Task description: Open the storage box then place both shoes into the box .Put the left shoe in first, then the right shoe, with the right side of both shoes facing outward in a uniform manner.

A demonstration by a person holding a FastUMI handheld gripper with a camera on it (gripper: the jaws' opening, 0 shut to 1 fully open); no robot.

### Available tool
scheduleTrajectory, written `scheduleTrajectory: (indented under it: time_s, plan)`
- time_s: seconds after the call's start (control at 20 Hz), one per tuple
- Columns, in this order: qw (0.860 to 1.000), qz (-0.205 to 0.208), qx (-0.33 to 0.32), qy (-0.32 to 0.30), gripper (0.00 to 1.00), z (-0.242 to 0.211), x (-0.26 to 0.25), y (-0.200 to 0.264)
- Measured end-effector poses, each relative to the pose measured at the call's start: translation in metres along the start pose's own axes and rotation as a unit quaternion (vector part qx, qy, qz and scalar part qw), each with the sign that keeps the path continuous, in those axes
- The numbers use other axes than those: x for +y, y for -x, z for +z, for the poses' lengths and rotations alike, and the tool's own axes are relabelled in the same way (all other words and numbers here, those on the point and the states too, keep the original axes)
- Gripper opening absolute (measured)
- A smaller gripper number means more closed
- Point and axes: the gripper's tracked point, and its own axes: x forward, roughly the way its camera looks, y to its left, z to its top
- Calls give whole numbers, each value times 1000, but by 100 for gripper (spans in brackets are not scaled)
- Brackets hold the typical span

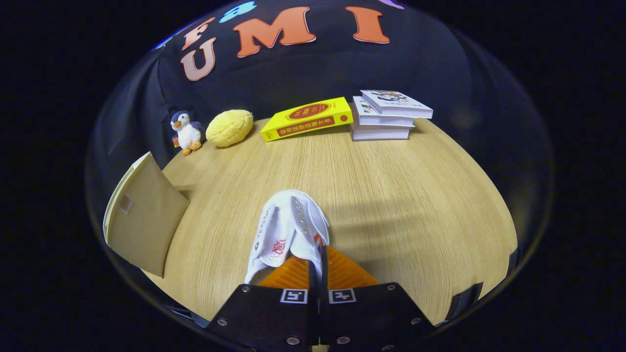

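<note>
One white canvas shoe (pixel 288 230) was pinched at its collar by the nearly closed claw (pixel 317 274); toward ten o'clock, the raised beige box lid (pixel 142 220) could be clipped, loosening that thin grip.

- White shoe (pixel 288 230) with a red emblem
- Light wood-grain table (pixel 391 195)
- Yellow book (pixel 307 119), red label
- Pale yellow plush (pixel 229 128)
- Tan box flap (pixel 142 215)

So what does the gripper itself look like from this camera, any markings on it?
The gripper shows two wide, flat black blocks side by side, each with small silver screws near its corners and a square black-and-white tag at its inner top corner. Ahead of the blocks run two ribbed fingers, close together with a thin gap between. No cables or sleeve are visible.
</note>
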Motion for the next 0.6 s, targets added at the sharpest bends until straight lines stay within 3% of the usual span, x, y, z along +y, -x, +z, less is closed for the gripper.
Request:
scheduleTrajectory:
  time_s: [0.15,0.3,0.6]
  plan:
    - [1000,-18,-22,-4,1,24,22,9]
    - [999,-35,-12,-13,1,18,32,8]
    - [998,-33,-47,-32,1,42,57,25]
